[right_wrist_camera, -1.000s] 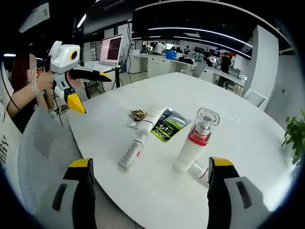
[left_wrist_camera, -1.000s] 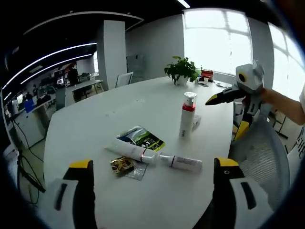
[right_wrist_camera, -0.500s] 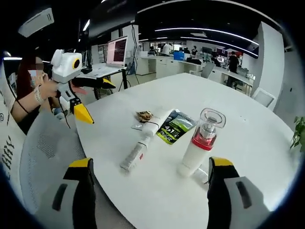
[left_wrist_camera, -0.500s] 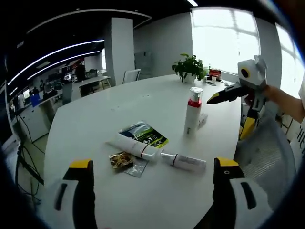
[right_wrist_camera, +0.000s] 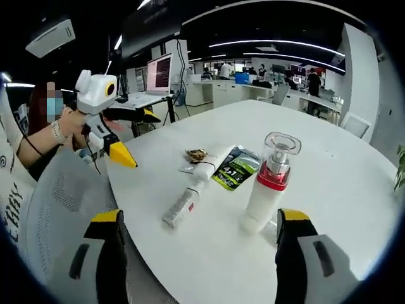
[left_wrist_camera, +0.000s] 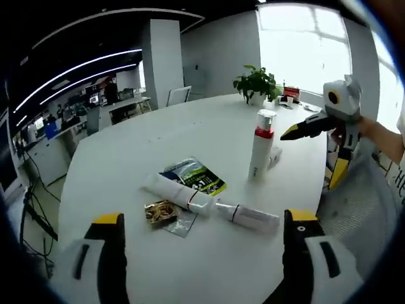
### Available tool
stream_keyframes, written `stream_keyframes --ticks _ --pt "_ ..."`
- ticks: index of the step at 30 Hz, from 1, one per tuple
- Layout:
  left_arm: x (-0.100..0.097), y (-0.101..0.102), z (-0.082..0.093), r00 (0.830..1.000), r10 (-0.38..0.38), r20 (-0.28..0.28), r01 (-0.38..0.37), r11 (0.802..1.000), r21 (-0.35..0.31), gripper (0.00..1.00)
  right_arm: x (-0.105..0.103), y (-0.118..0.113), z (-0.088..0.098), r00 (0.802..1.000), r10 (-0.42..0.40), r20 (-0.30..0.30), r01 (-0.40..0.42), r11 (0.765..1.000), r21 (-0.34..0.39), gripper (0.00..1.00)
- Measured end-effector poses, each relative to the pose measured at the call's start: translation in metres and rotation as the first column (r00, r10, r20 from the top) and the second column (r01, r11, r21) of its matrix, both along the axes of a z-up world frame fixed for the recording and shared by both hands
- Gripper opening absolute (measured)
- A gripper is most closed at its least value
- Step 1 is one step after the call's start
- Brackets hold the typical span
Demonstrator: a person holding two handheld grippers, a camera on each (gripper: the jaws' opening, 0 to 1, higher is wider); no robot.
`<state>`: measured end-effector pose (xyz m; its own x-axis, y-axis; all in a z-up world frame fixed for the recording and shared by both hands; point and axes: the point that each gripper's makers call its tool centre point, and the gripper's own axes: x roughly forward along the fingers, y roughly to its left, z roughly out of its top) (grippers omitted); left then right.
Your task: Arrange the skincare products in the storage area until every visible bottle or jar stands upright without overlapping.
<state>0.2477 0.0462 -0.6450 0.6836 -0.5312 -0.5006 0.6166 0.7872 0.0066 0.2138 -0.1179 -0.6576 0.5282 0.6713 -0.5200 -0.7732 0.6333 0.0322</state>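
Pump bottles: one, white with a red collar and clear cap, standing upright on the white table.
Tubes: two, both lying flat. A larger white tube and a slimmer white tube lie end to end, their capped ends almost touching.
Sachets: two. A dark blue and green sachet lies flat, partly under the larger tube; a small gold-printed sachet lies just beside that tube's wide end.
Small item by the bottle: something white lies at the bottle's base; too small to tell what.
Task things, place: in the left gripper view the lying group sits at centre, with the bottle at 2 o'clock from it, apart from the tubes.
Edges: in the left gripper view the table's near edge runs just beyond the slim tube at 5 o'clock; in the right gripper view the edge curves past the slim tube at 7 o'clock.
Open room: wide bare tabletop beyond the group, towards 11 and 12 o'clock in the left gripper view, up to a potted plant at the far edge.
Left gripper: jaws wide apart, holding nothing, off the table's edge and level with it; a hand grips its handle.
Right gripper: jaws spread, nothing between them, held off the table's edge near the bottle.
Chair: a grey mesh chair back stands at the table's edge.
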Motion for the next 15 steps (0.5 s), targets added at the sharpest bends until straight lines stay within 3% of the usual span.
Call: stream_keyframes --ticks 11,15 --pt "0.032 -0.002 -0.018 0.998 0.038 -0.057 -0.039 0.999 -0.016 0.99 -0.002 0.006 -0.003 1.000 0.005 0.003 -0.005 1.000 0.002 0.99" --pt "0.043 -0.007 -0.031 0.993 0.027 -0.111 -0.030 0.999 -0.028 0.95 0.001 0.004 -0.003 1.000 -0.018 0.015 0.018 1.000 -0.009 0.99"
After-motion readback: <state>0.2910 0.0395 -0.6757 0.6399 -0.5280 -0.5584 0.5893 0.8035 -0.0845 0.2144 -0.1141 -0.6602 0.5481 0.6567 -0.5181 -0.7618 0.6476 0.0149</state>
